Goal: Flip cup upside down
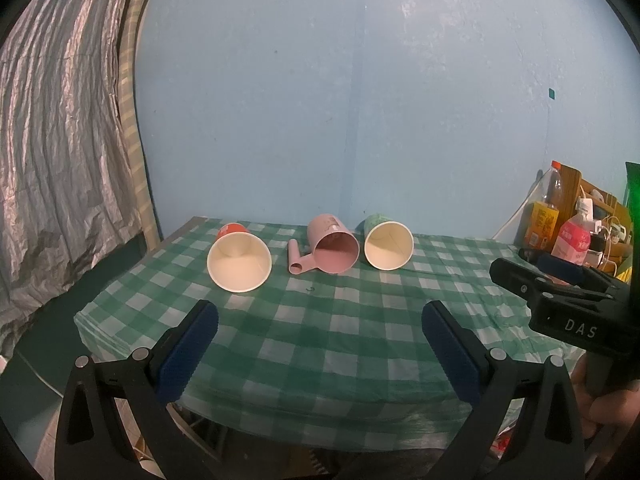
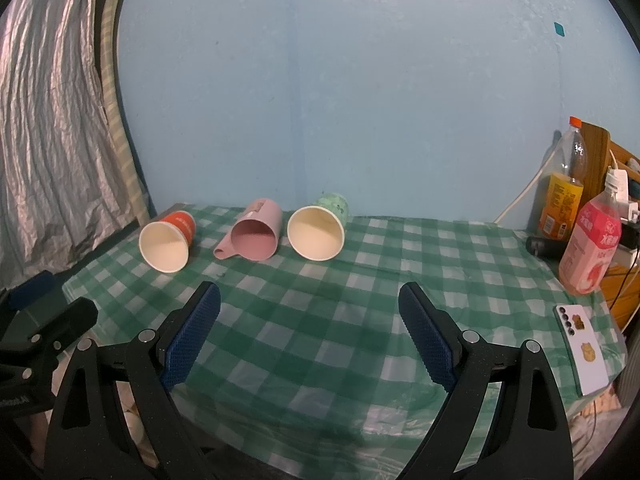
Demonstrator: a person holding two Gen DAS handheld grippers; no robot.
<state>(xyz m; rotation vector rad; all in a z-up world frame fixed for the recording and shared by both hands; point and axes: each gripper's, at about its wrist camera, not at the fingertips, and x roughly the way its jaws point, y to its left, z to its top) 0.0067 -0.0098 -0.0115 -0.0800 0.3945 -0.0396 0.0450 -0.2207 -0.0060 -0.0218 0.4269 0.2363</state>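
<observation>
- Far left, a crinkled silver-grey curtain [image 1: 60, 152] hangs beside the table's green-and-white checked tablecloth [image 1: 320, 340].
- Your left gripper [image 1: 320, 316] hovers over the near edge of the cloth, its blue-padded jaws spread wide apart and holding nothing.
- Three cups lie on their sides in a row at the back, mouths turned toward you: first the red paper cup with a white inside [image 1: 239, 261].
- Next, the pink plastic mug with a tube handle [image 1: 334, 249], the handle resting on the cloth on its left.
- Then the green patterned paper cup [image 1: 387, 245], just beside the mug.
- Your right gripper [image 2: 310, 304] hangs over the cloth's near side, jaws likewise wide apart, empty.
- At the right edge stand an orange-capped clear bottle [image 2: 566, 192] and a pink-labelled drink bottle [image 2: 592, 248], with a white phone [image 2: 582, 354] lying flat near the corner.
</observation>
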